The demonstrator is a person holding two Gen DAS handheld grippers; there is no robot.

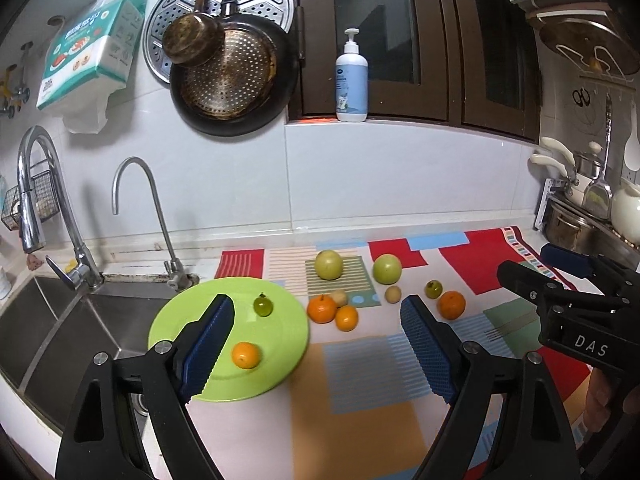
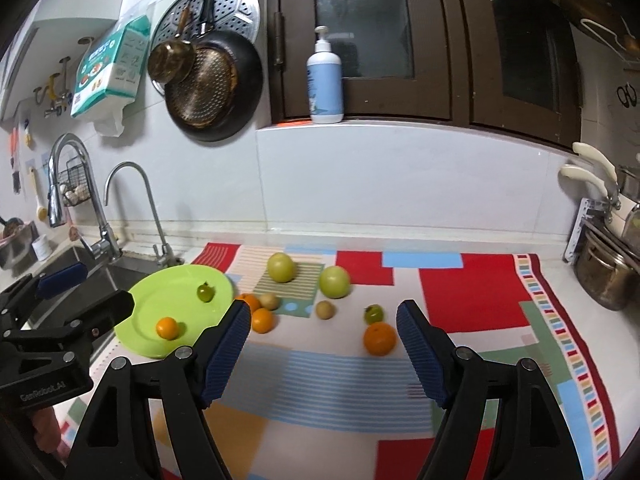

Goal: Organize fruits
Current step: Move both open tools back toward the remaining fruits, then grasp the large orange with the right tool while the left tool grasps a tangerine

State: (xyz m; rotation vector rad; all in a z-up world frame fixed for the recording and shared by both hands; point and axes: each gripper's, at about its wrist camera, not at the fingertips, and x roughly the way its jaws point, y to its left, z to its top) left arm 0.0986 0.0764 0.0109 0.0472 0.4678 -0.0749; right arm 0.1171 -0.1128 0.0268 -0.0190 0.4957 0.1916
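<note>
A lime green plate sits by the sink and holds a small green fruit and a small orange. On the patterned mat lie two large green fruits, two oranges together, a lone orange, a small green fruit and two small tan fruits. My left gripper is open and empty above the plate's right edge. My right gripper is open and empty above the mat, the lone orange between its fingers ahead.
A steel sink with two faucets lies left of the plate. Pans hang on the tiled wall. A pump bottle stands on the window ledge. Pots stand at the right end of the counter.
</note>
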